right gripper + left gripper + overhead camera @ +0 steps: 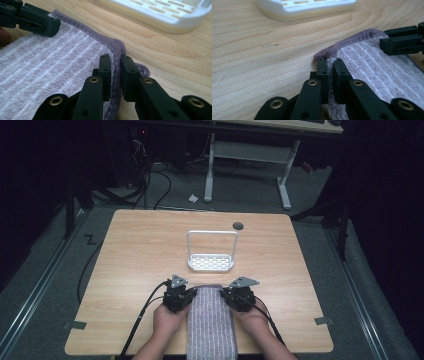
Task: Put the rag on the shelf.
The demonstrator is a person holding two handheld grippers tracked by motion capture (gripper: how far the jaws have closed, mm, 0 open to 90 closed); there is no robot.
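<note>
A grey-lilac striped towel (211, 322) lies on the wooden table (135, 255), running from the front edge toward the middle. My left gripper (186, 295) is shut on the towel's far left corner (329, 53); its jaws pinch the purple hem in the left gripper view (330, 65). My right gripper (231, 296) is shut on the far right corner, with the hem (117, 50) squeezed between its jaws (115, 62). Each gripper view also shows the other gripper at the opposite corner (404, 41) (30, 20). The far edge is lifted slightly off the table.
A white slotted tray with a tall wire handle (211, 262) stands just beyond the towel, near the table's middle; its base shows in both gripper views (307, 6) (160, 12). A round cable hole (238, 225) sits near the far edge. Bare wood lies left and right.
</note>
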